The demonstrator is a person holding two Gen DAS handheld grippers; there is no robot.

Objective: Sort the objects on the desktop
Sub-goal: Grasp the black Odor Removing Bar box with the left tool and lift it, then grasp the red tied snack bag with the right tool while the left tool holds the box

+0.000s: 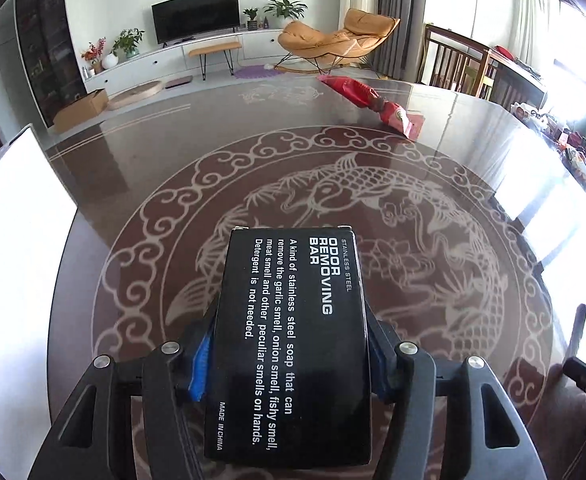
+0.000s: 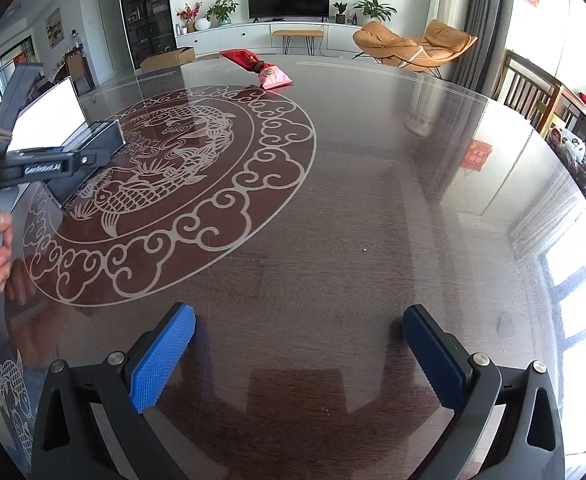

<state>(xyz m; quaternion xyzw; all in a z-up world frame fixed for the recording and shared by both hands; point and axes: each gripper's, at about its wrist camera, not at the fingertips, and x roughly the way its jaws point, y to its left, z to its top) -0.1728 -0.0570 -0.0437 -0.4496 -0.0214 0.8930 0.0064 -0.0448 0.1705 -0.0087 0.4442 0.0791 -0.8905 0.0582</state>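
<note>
Care matters now: the left gripper [image 1: 289, 364] squeezes one black box [image 1: 293, 344] above the fish circle [image 2: 165, 184] on the table [image 2: 373, 220]; I think it should stay level and go down gently. One red bag [image 2: 253, 65] lies beyond that circle; the right gripper [image 2: 297, 360] stands wide apart, empty, beside the circle.
</note>
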